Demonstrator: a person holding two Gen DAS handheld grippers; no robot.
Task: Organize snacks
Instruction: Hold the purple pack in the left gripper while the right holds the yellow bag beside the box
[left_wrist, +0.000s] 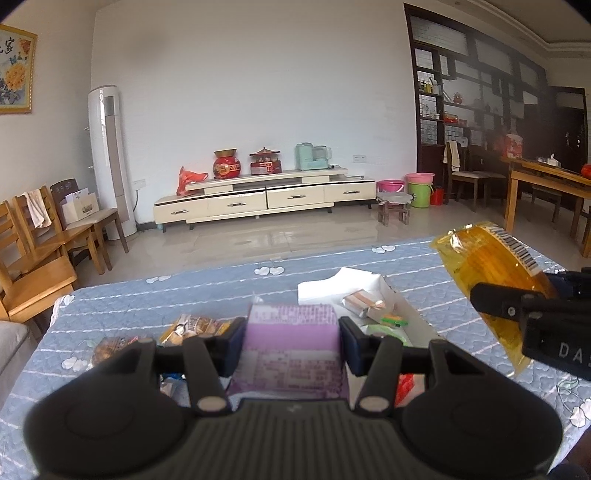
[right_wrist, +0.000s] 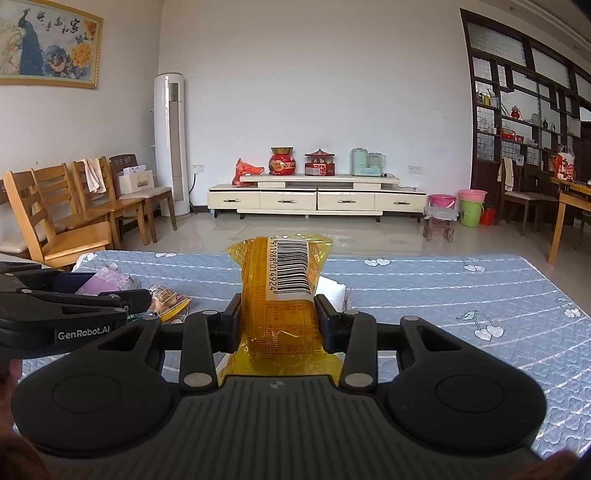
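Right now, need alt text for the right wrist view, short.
The right gripper is shut on a yellow snack packet with its barcode facing up, held above a blue quilted cover. At left, the left gripper holds a purple packet; a living room lies beyond.

Left gripper (left_wrist: 291, 341) low in the centre of the left wrist view, tilted slightly downward, jaws clamped on a purple packet (left_wrist: 293, 350). Right gripper (right_wrist: 277, 321) low in the centre of the right wrist view, also angled slightly down, jaws pressed against a yellow packet (right_wrist: 282, 295), raised above the surface.
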